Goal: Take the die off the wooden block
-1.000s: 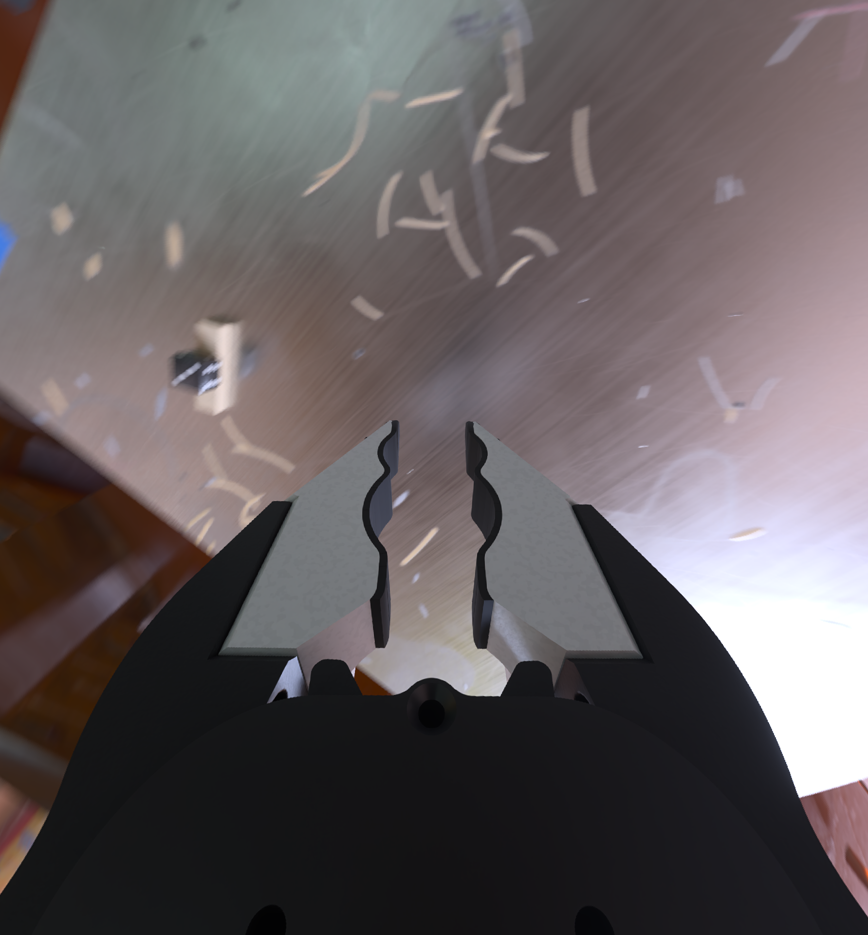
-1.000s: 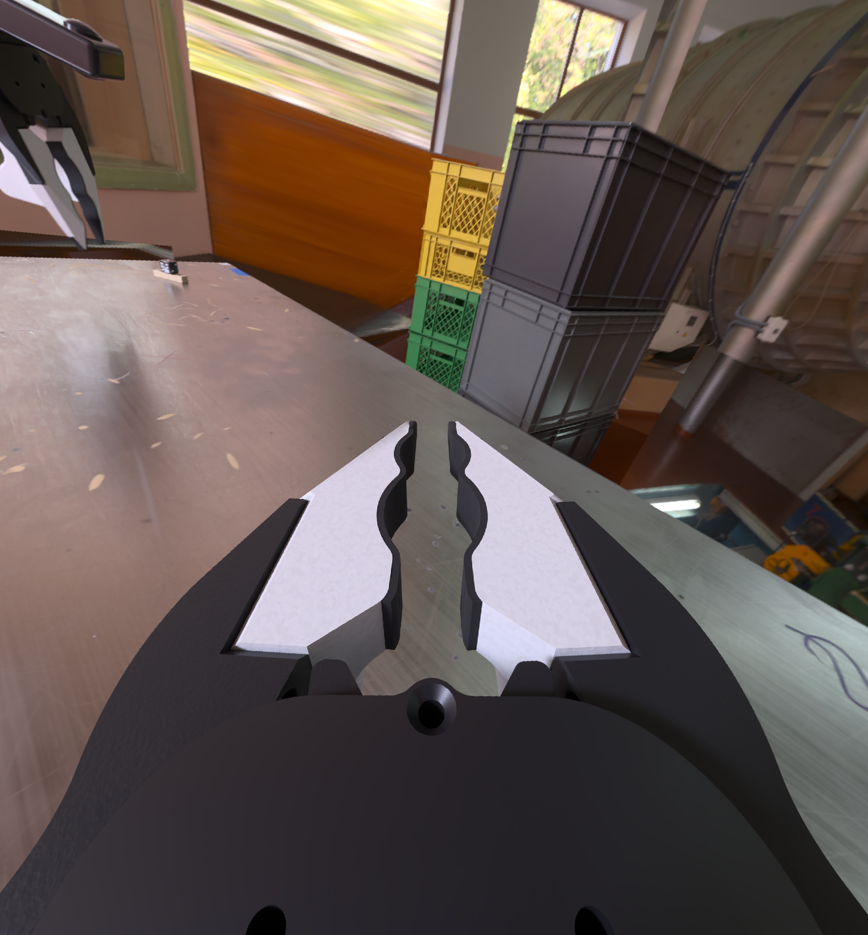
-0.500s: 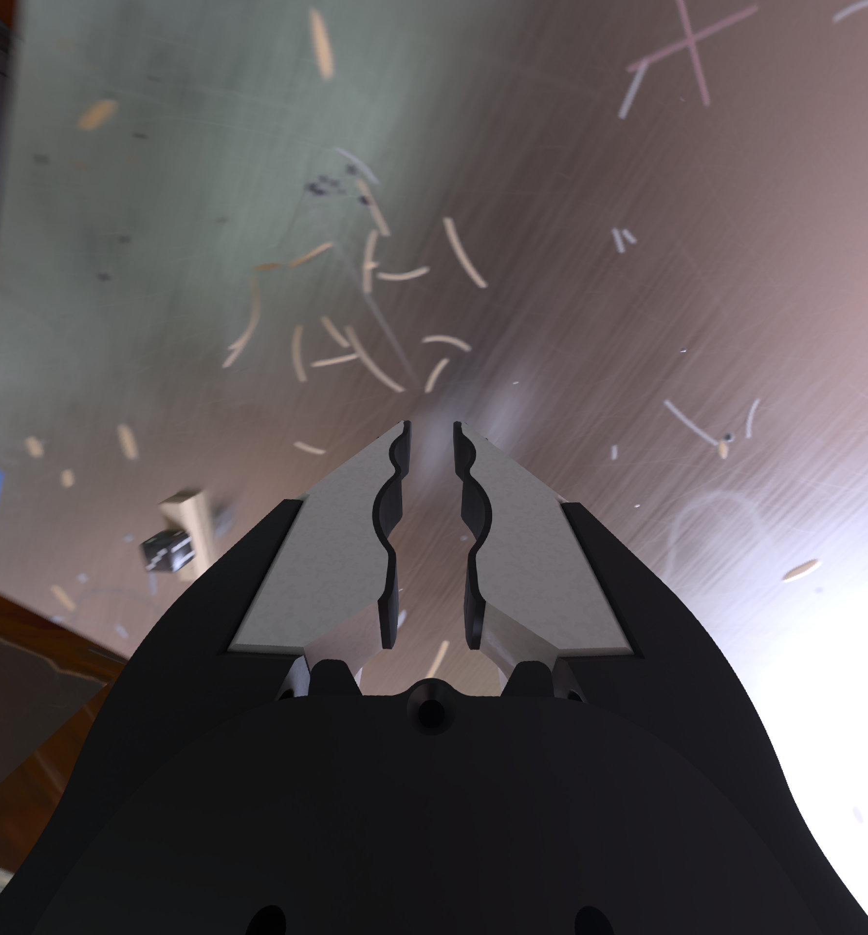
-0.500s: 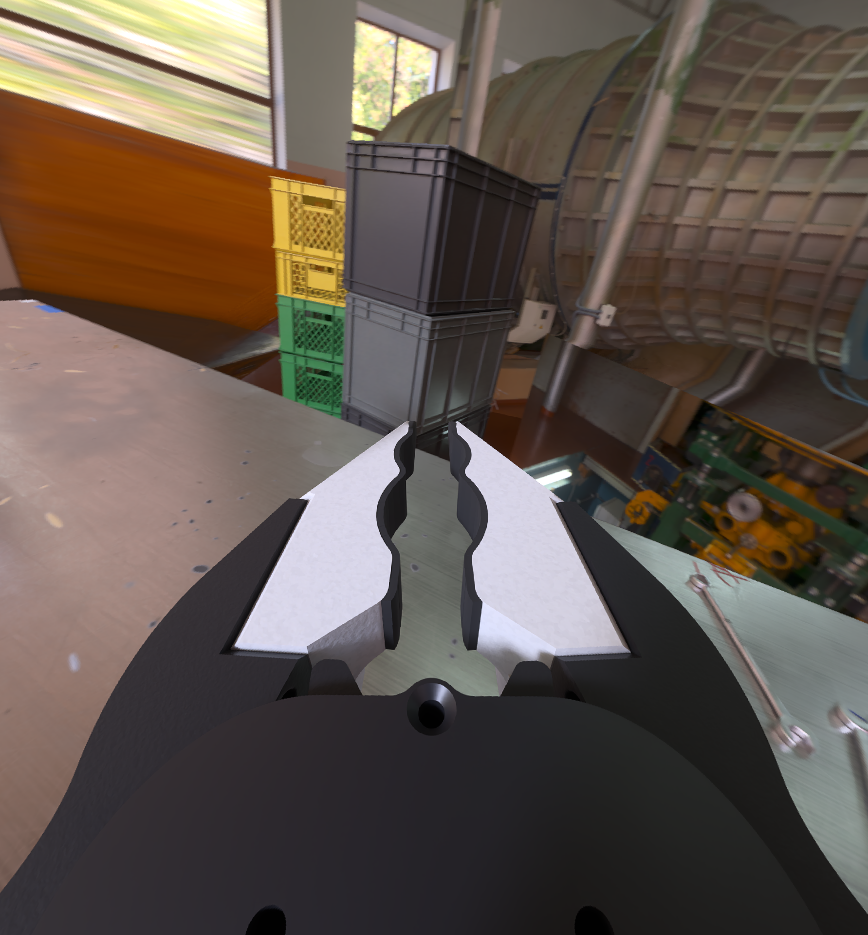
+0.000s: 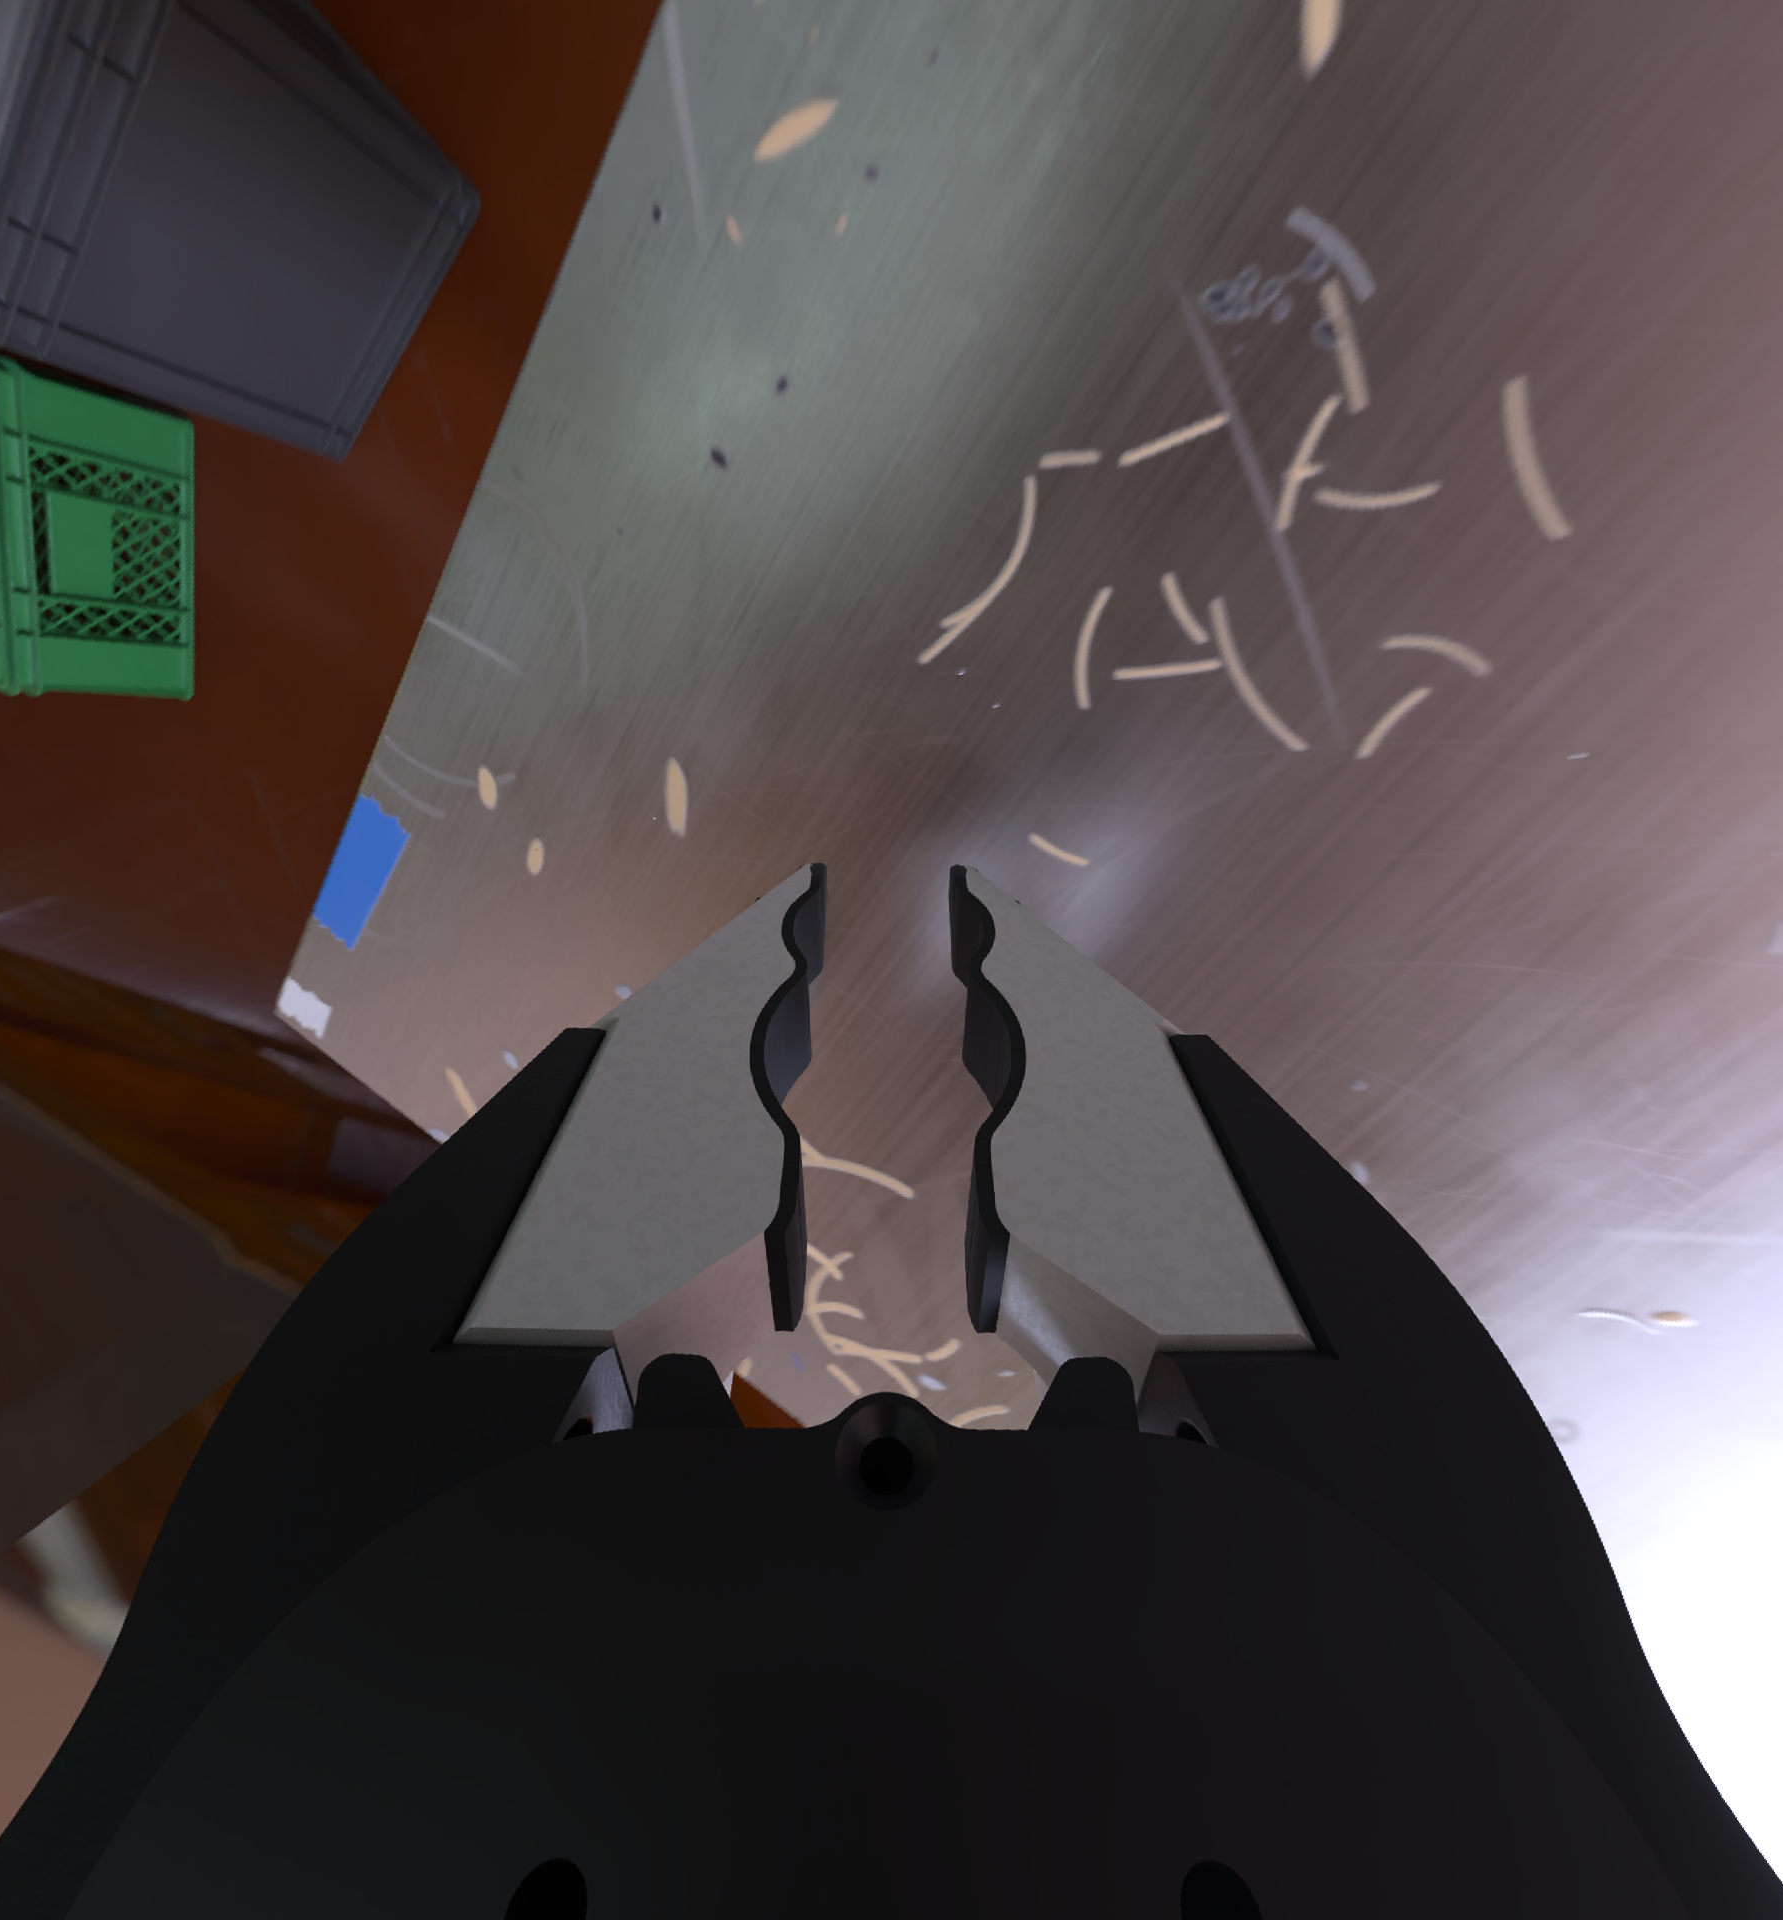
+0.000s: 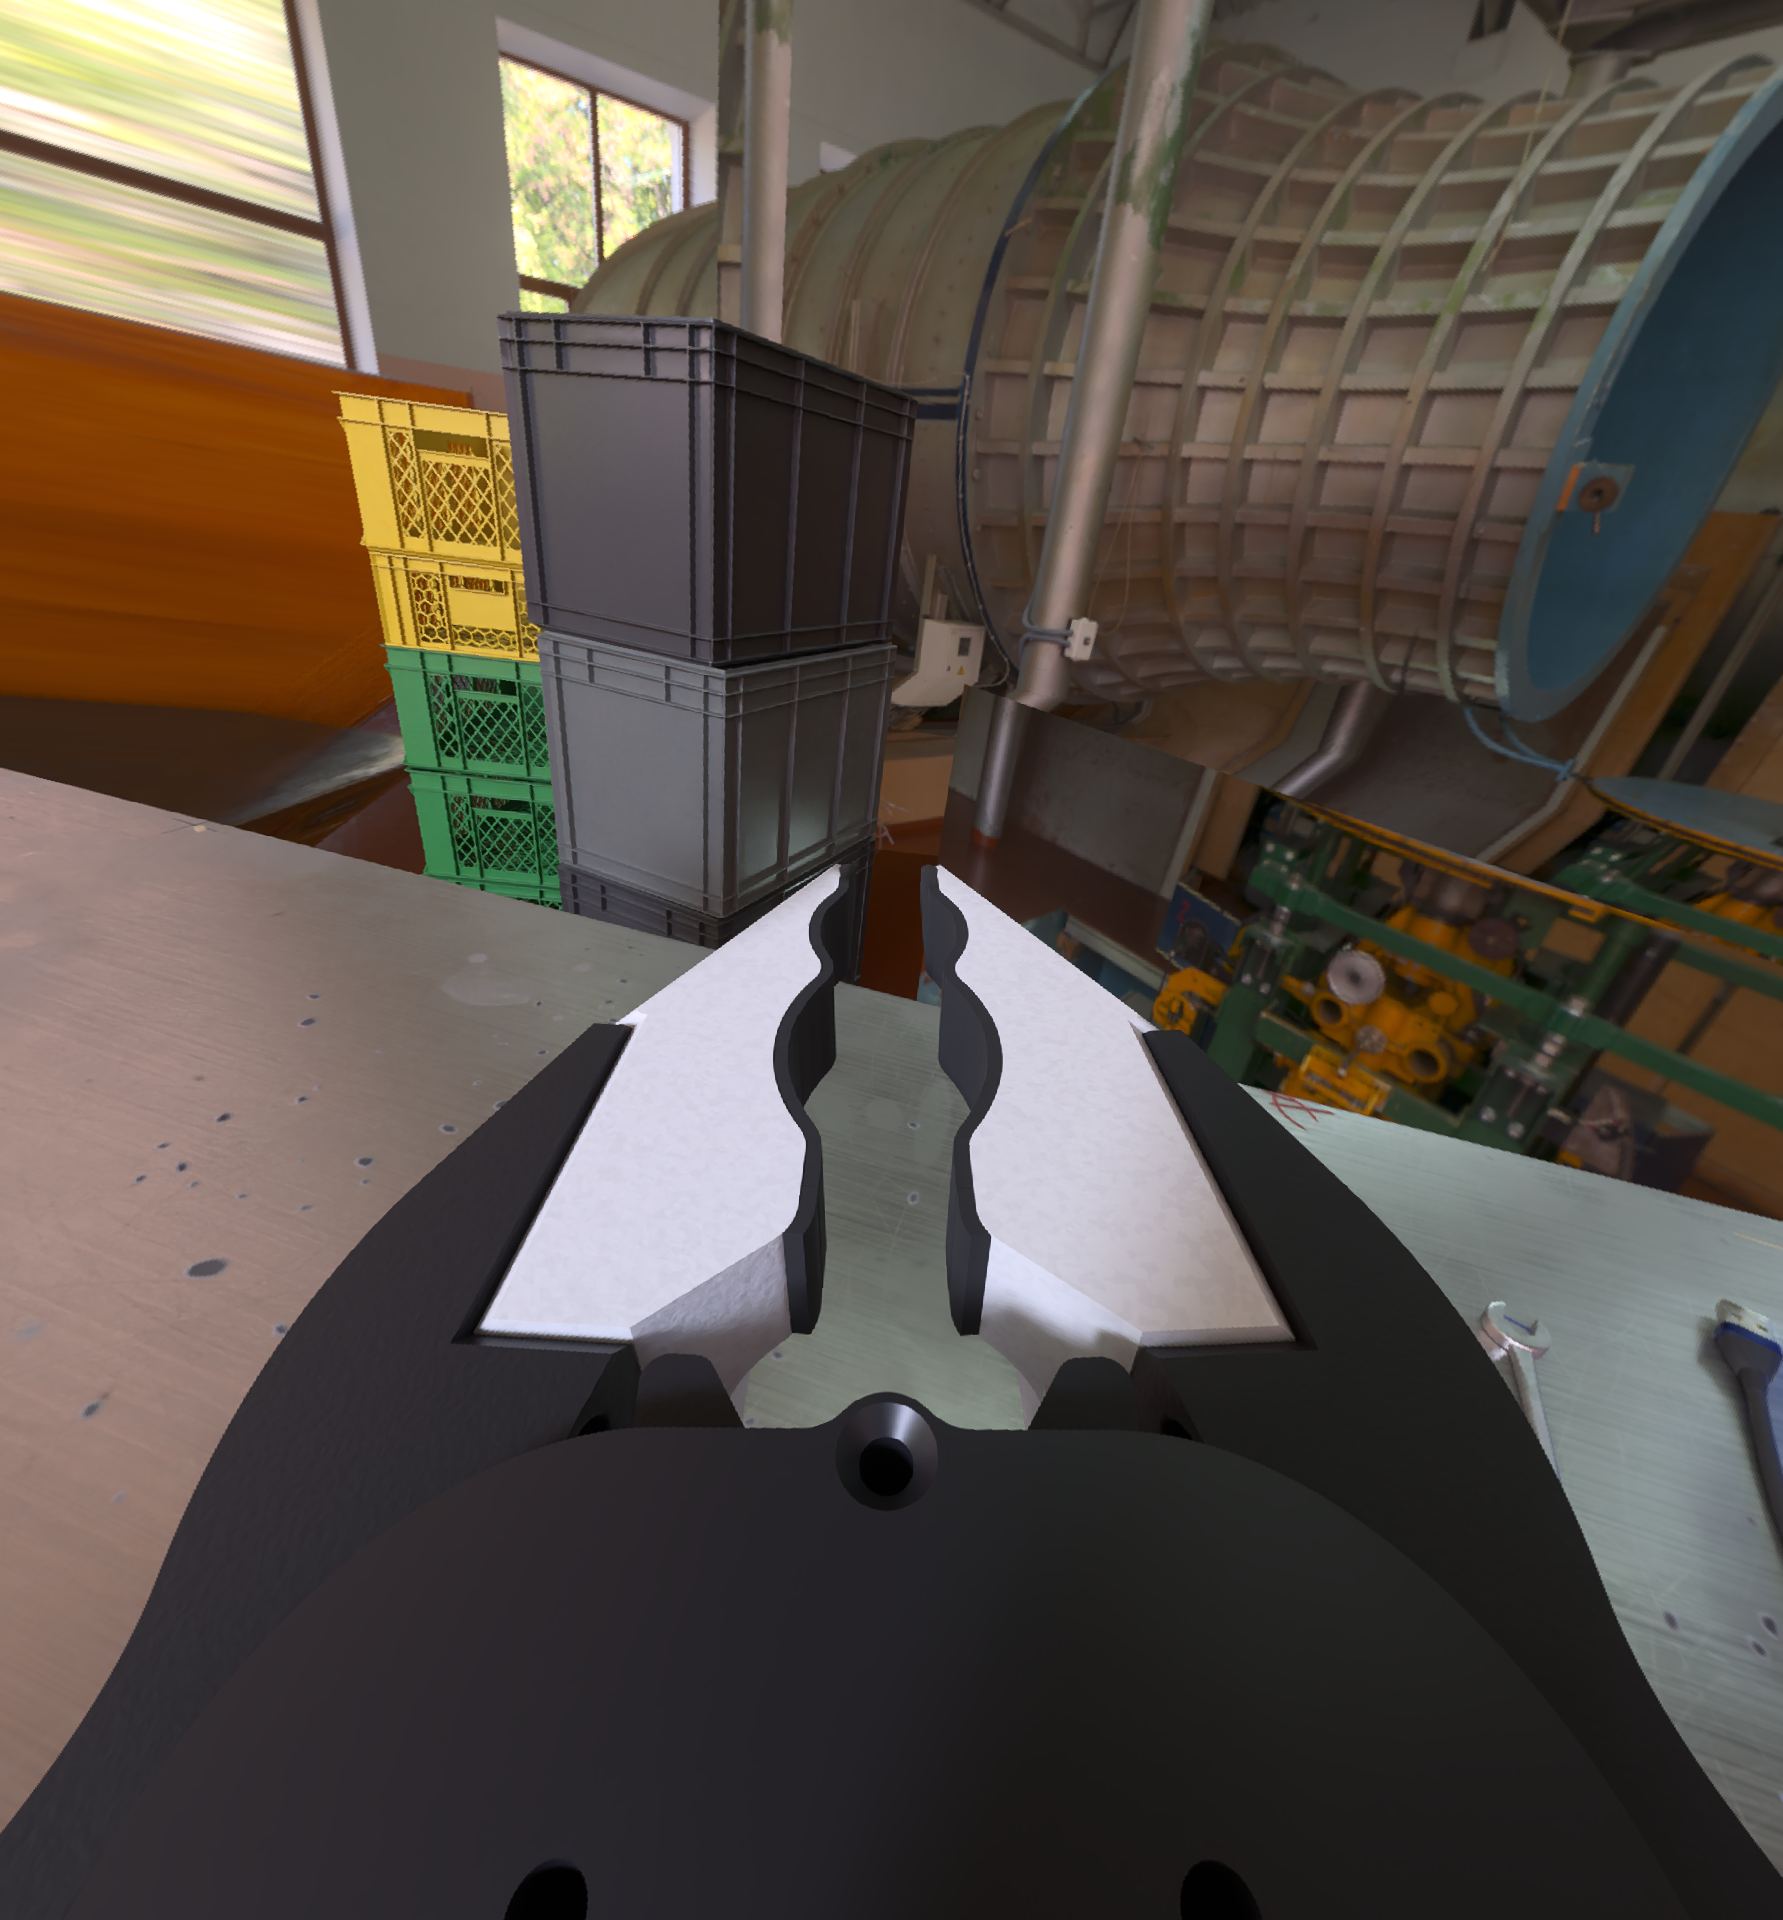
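Neither the die nor the wooden block shows in either view now. My left gripper (image 5: 889, 883) hangs above the brushed metal table (image 5: 1282, 935) and looks down on it. Its jaws stand a little apart with nothing between them. My right gripper (image 6: 884, 883) is low over the same table (image 6: 191, 1039) and points past its far edge. Its jaws stand narrowly apart and are empty. The left gripper does not show in the right wrist view.
Pale wood shavings (image 5: 1178, 665) lie scattered on the table. A blue tape patch (image 5: 362, 868) marks its left edge. Grey crates (image 6: 710, 623) and yellow and green crates (image 6: 451, 644) are stacked beyond the table. A wrench (image 6: 1515, 1361) and a cable (image 6: 1760, 1392) lie at right.
The left view swung, and the die on its block slid down-left out of sight. The left jaws widened slightly. The right view turned right, and the left gripper left it.
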Tool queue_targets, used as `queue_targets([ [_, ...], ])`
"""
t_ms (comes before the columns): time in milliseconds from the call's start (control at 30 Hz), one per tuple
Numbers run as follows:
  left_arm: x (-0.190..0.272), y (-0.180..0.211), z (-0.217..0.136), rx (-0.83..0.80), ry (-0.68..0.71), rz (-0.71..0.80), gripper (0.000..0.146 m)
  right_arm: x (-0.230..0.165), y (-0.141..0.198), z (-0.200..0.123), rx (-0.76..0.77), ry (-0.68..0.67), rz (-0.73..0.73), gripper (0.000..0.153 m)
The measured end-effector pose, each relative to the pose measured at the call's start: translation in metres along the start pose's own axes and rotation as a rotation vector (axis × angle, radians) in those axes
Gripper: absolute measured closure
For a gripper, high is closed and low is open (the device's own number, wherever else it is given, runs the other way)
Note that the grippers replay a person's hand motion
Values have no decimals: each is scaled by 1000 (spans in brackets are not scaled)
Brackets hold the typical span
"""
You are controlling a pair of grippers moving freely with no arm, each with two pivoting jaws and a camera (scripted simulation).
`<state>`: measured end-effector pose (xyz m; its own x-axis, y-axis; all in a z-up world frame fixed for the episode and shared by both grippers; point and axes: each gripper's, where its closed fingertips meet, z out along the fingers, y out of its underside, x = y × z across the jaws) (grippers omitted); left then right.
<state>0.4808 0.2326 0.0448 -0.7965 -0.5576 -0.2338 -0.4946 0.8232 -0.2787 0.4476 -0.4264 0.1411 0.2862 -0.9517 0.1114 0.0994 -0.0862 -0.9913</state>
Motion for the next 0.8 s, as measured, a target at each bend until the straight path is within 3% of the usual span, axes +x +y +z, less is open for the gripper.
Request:
queue_targets([
  [167, -24, 10, 20, -166, -76, 40, 123, 5, 4, 0, -11, 10, 11, 140],
  [367, -38, 25, 19, -232, -3, 16, 106, 6, 13, 3, -35, 2, 32, 140],
  [600, -31, 48, 9, -349, 143, -31, 98, 3, 15, 4, -42, -16, 40, 141],
  [700, -26, 55, 15, -402, 162, -14, 99, 2, 16, 4, -48, -22, 42, 141],
  [800, -29, 55, 13, -422, 124, 39, 109, 1, 16, 4, -49, -22, 42, 141],
])
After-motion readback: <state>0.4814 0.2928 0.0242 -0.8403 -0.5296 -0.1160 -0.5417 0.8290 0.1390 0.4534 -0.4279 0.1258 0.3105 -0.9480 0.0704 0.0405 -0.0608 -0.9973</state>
